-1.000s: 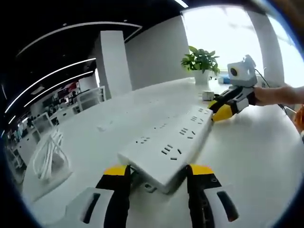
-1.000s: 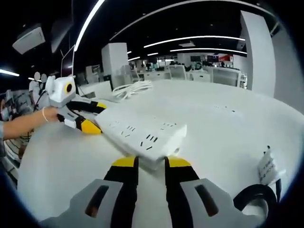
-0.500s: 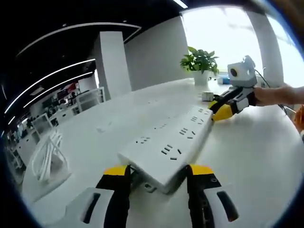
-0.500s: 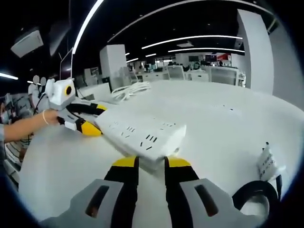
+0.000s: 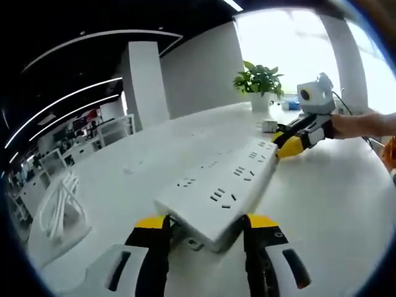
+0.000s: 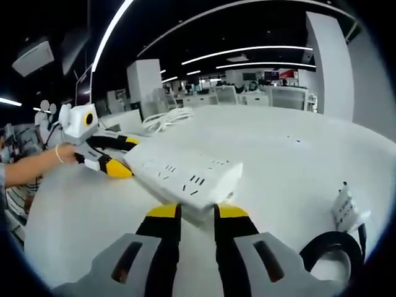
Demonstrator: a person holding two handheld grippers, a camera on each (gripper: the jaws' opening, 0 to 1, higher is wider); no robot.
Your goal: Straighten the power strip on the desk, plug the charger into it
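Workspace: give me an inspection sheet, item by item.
Surface: white desk, curved edge.
Job's things: white power strip held at both ends; white charger lying apart near the desk edge.
Clutter: small white block by the potted plant.
Grippers: left gripper astride one end of the strip; right gripper shut on the other end.
Cables: white cable bundle; black cable beside the charger.
Surroundings: open office, pillars, ceiling light strips.

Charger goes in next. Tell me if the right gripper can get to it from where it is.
Probably not yet: the right gripper is clamped on the power strip end. The charger lies on bare desk off to its side with nothing between, so it must let go first.
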